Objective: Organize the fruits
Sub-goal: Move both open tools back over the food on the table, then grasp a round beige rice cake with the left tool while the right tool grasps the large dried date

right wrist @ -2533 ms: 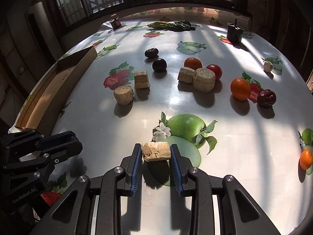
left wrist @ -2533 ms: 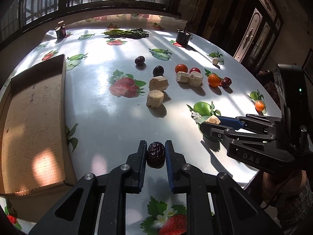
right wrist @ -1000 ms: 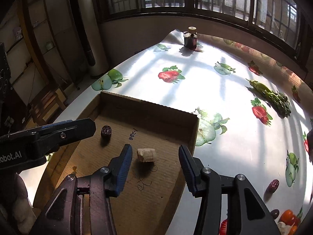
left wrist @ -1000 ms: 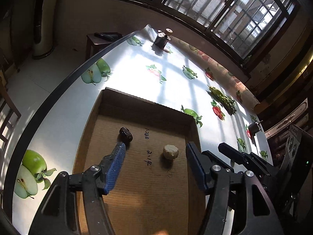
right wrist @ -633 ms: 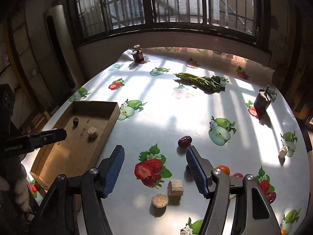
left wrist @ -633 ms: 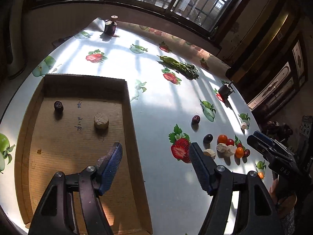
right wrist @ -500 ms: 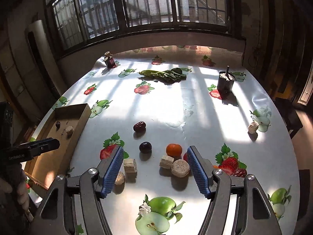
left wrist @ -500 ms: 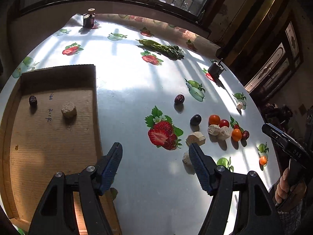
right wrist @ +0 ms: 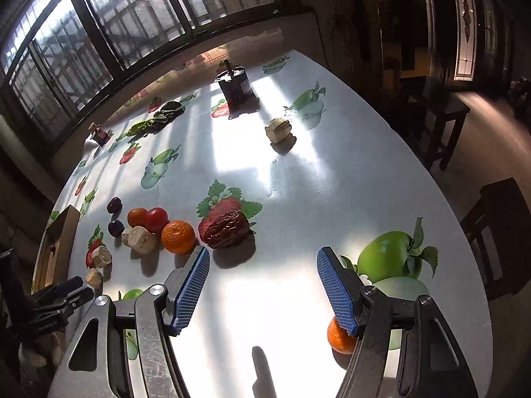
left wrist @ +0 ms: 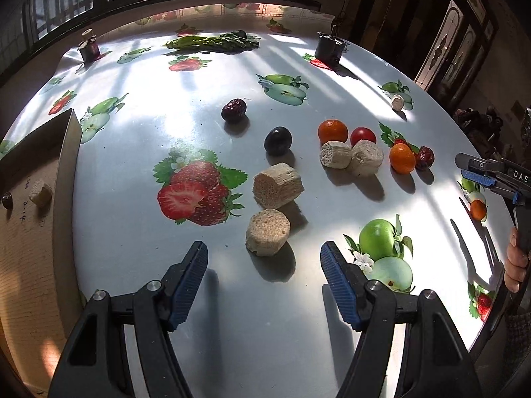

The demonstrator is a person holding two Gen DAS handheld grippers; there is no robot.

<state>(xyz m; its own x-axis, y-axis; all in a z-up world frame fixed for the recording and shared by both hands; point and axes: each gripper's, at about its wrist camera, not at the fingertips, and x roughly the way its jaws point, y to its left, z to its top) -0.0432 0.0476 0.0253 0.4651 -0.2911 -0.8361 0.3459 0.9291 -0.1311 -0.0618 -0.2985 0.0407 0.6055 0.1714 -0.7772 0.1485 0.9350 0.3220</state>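
Blue-padded left tool (left wrist: pixel 264 277) wide open, empty

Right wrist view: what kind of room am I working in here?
Likely a home dining room: a round table under a fruit-print cover, barred windows behind it, a dark wooden stool alongside, and ornate panelled doors beyond.

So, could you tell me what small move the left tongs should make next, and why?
Probably ease the left tongs forward and down around the nearest beige chunk. They are open and empty, and that chunk lies loose on the table just ahead of the gap between the fingers, while the cardboard box to the left already holds a similar chunk.
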